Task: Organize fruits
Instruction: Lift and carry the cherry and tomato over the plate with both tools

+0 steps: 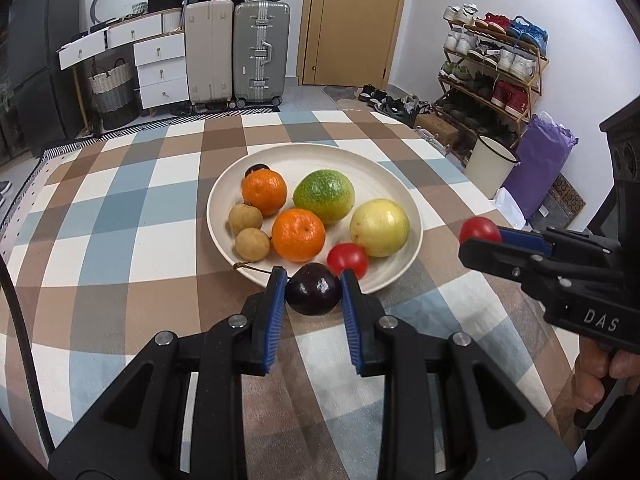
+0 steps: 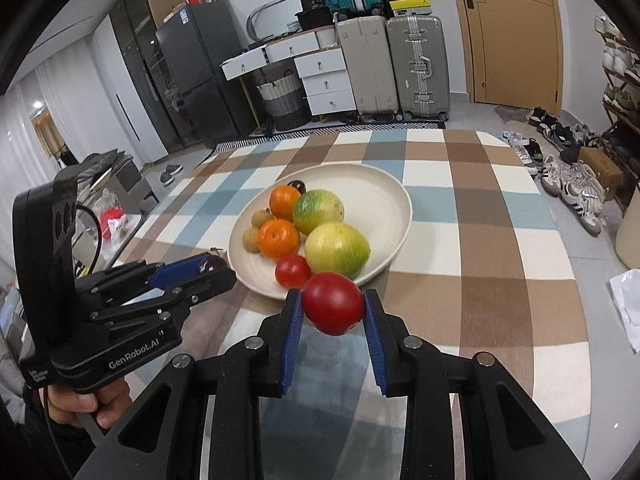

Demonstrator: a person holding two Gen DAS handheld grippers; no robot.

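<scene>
A cream plate [image 1: 384, 184] [image 2: 384, 196] on the checked tablecloth holds two oranges [image 1: 298, 234], a green fruit [image 1: 324, 196], a yellow-green fruit [image 1: 379, 227], two longans [image 1: 252, 243], a red tomato [image 1: 347, 260] and a dark plum at the back [image 1: 256, 169]. My left gripper [image 1: 313, 286] is shut on a dark purple plum [image 1: 314, 289] just in front of the plate's near rim. My right gripper [image 2: 332, 306] is shut on a red tomato [image 2: 333, 303], held above the table in front of the plate; it also shows in the left wrist view [image 1: 480, 236].
The checked tablecloth [image 1: 140, 240] covers the table. Beyond its far edge stand suitcases [image 1: 260, 54], white drawers [image 1: 160, 68] and a door. A shoe rack [image 1: 492, 64], a cream bin [image 1: 492, 164] and a purple bag stand to the right.
</scene>
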